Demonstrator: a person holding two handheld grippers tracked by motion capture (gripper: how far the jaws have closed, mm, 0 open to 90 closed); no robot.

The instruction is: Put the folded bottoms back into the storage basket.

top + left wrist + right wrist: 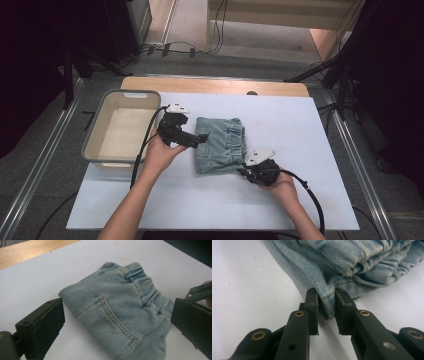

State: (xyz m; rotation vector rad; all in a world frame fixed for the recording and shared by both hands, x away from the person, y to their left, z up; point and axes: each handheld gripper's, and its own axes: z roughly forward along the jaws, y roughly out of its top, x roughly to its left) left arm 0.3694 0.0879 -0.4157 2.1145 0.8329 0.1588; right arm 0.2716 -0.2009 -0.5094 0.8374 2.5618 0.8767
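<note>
Your right gripper pinches a corner of the folded jeans; your left gripper stands spread wide, straddling their near edge. The jeans lie mid-table, beside the bin.

The folded jeans are laid on the white sheet that is spread over the table, near its middle. A tub is set at the left edge of the sheet, well left of the jeans. The left gripper is placed between tub and jeans, at the jeans' left edge. The right gripper is found at the jeans' near right corner, where a hem is pinched between its jaws.
</note>
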